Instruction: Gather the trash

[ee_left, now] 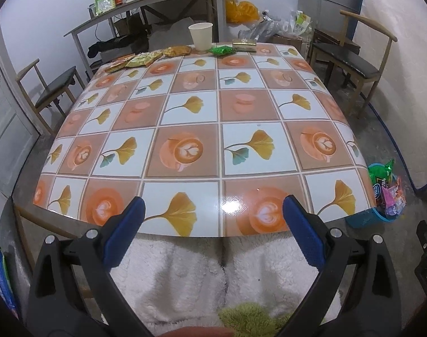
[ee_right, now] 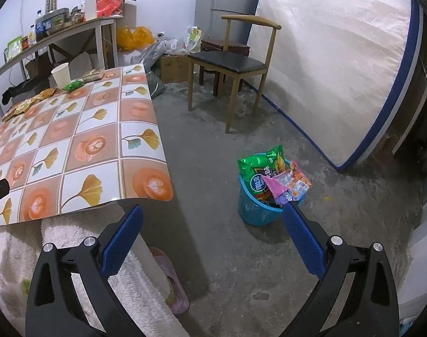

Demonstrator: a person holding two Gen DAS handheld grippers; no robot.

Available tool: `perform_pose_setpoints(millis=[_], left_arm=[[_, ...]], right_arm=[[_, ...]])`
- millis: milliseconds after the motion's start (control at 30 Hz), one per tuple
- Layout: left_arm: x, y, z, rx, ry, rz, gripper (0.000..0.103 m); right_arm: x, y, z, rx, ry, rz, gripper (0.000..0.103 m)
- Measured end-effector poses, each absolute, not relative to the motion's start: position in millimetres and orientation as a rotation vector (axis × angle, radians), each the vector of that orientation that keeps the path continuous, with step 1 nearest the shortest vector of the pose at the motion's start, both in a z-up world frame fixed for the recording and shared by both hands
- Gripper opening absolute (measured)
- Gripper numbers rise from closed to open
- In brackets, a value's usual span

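Along the far edge of the patterned table (ee_left: 191,151) lie several snack wrappers (ee_left: 140,59), a green wrapper (ee_left: 222,50), a gold packet (ee_left: 244,45) and a white paper cup (ee_left: 201,36). My left gripper (ee_left: 213,210) is open and empty over the near table edge. My right gripper (ee_right: 212,219) is open and empty above the floor, right of the table (ee_right: 106,140). A blue bin (ee_right: 255,207) stuffed with wrappers (ee_right: 272,177) stands on the floor just beyond its right finger; the bin also shows in the left wrist view (ee_left: 368,219).
Wooden chairs stand at the table's left (ee_left: 50,90) and far right (ee_right: 233,61). A mattress (ee_right: 334,64) leans on the right wall. A cluttered side table (ee_left: 146,2) and bags (ee_left: 241,9) are behind. A pink slipper (ee_right: 171,278) lies on the floor.
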State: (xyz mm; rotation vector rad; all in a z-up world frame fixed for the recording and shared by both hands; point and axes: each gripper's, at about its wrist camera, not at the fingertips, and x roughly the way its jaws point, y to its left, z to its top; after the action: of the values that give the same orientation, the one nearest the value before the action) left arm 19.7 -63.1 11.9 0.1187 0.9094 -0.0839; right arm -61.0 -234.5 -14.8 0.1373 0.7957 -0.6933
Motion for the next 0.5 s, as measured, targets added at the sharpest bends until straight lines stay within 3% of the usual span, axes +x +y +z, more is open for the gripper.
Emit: perform_pose_setpoints(millis=[500], left_arm=[[17.6, -69.4, 10.6, 0.134, 0.912, -0.092, 0.094]], right_arm=[[-61.7, -239.8, -16.0, 0.152, 0.795, -0.701, 0.096]])
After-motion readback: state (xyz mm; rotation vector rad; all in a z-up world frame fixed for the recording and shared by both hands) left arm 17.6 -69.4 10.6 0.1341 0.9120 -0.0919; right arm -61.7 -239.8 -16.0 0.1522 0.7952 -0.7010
